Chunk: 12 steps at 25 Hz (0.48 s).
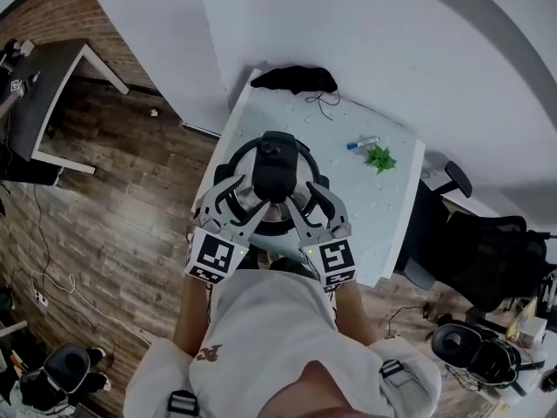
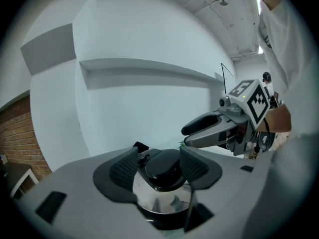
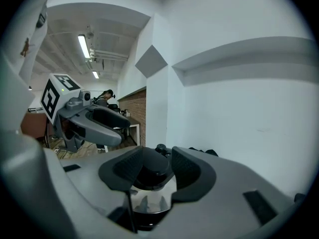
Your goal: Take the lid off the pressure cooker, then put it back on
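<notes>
The pressure cooker (image 1: 235, 159) stands near the front edge of a white table (image 1: 383, 216). Its steel lid (image 2: 159, 195) carries a long black handle (image 1: 277, 174). My left gripper (image 1: 241, 195) comes in from the left and my right gripper (image 1: 313, 197) from the right, both low on that handle. In the left gripper view the ribbed pads (image 2: 124, 169) sit against the handle (image 2: 164, 168), with the right gripper (image 2: 209, 128) beyond. The right gripper view shows the same hold (image 3: 152, 169), pads (image 3: 185, 167) hugging the handle. Whether the lid is raised off the pot cannot be told.
On the table behind the cooker lie a black cloth (image 1: 294, 78), a cable, a blue-capped pen (image 1: 362, 143) and a small green plant piece (image 1: 379, 158). A black office chair (image 1: 487, 251) stands to the right, a dark desk (image 1: 43, 85) far left, with wooden floor around.
</notes>
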### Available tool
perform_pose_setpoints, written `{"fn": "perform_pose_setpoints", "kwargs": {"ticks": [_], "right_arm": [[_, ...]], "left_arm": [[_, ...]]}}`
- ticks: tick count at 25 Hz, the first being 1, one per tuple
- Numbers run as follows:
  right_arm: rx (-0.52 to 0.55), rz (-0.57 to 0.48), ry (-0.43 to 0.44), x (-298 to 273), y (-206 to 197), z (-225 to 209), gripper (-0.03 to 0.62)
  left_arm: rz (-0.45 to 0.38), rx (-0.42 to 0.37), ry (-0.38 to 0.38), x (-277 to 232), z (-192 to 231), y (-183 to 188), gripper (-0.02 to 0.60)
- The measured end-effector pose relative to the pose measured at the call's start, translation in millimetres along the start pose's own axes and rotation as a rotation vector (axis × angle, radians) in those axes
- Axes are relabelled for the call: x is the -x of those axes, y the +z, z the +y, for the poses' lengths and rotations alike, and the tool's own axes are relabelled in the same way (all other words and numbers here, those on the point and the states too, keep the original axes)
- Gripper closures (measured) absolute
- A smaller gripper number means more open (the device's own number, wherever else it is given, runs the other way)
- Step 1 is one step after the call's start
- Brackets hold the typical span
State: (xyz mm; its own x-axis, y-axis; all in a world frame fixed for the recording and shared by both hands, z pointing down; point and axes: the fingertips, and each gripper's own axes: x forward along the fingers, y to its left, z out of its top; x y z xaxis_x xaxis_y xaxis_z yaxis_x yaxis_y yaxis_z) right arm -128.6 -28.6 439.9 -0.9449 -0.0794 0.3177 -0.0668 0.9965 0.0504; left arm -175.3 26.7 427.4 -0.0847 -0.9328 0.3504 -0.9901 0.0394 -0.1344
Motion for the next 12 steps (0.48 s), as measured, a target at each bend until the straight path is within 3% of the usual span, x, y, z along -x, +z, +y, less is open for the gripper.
{"fn": "perform_pose_setpoints", "kwargs": {"ticks": [12], "right_arm": [[-0.092, 0.063, -0.177, -12, -18, -15, 0.41]], "left_arm": [[0.021, -0.047, -0.347, -39, 8, -16, 0.308]]}}
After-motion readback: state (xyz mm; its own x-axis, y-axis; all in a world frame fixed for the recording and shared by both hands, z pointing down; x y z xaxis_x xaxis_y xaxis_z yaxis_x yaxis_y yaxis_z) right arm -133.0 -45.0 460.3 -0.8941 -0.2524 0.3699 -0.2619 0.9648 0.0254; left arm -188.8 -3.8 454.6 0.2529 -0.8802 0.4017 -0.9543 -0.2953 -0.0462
